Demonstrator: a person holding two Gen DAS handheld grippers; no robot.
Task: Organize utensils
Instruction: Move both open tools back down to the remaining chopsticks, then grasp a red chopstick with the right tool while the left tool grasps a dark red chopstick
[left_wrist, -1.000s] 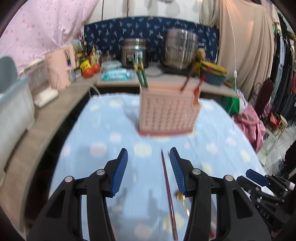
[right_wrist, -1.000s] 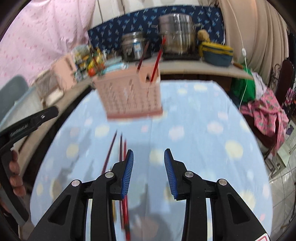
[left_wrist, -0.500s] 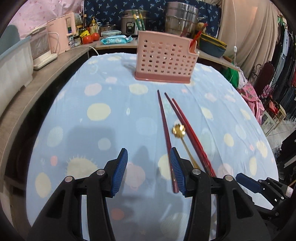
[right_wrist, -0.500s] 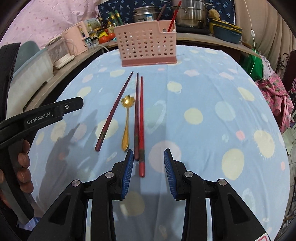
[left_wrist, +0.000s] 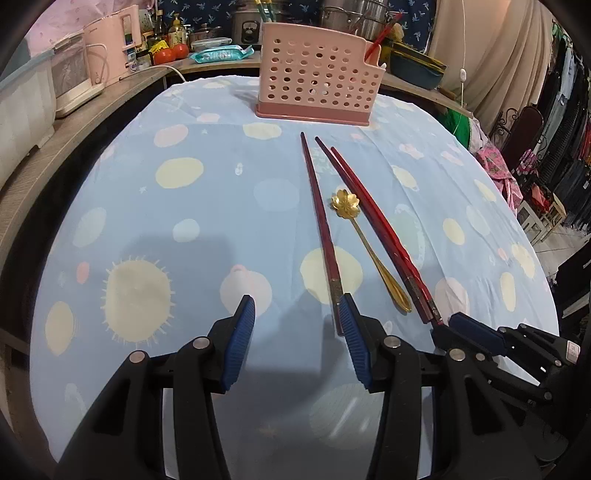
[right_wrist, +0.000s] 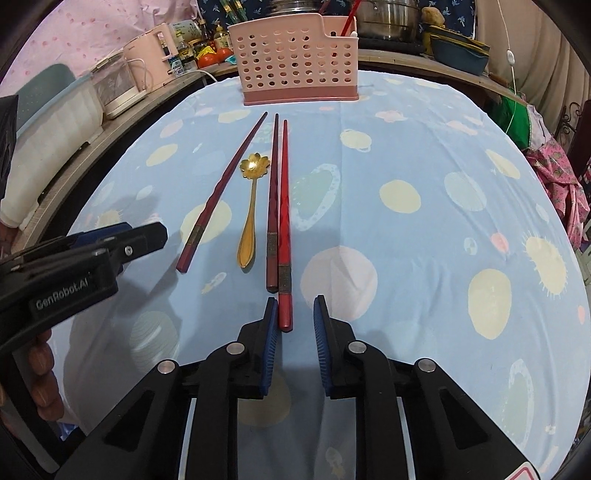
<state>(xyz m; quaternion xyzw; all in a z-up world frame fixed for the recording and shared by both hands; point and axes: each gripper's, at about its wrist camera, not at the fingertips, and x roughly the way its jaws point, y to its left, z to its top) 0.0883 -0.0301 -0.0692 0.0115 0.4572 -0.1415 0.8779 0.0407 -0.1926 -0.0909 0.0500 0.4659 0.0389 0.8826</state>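
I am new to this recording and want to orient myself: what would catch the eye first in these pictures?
First, the row of utensils on the blue spotted tablecloth: three red chopsticks with a gold flower-shaped spoon lying among them. Behind them stands a pink perforated utensil basket, already holding a few sticks. The open right claw sits at the near end of the brightest chopstick, and the open left claw is beside the leftmost one.

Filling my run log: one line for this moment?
left tool: open, empty | right tool: open around red chopstick end | gold spoon: on table | pink caddy: upright
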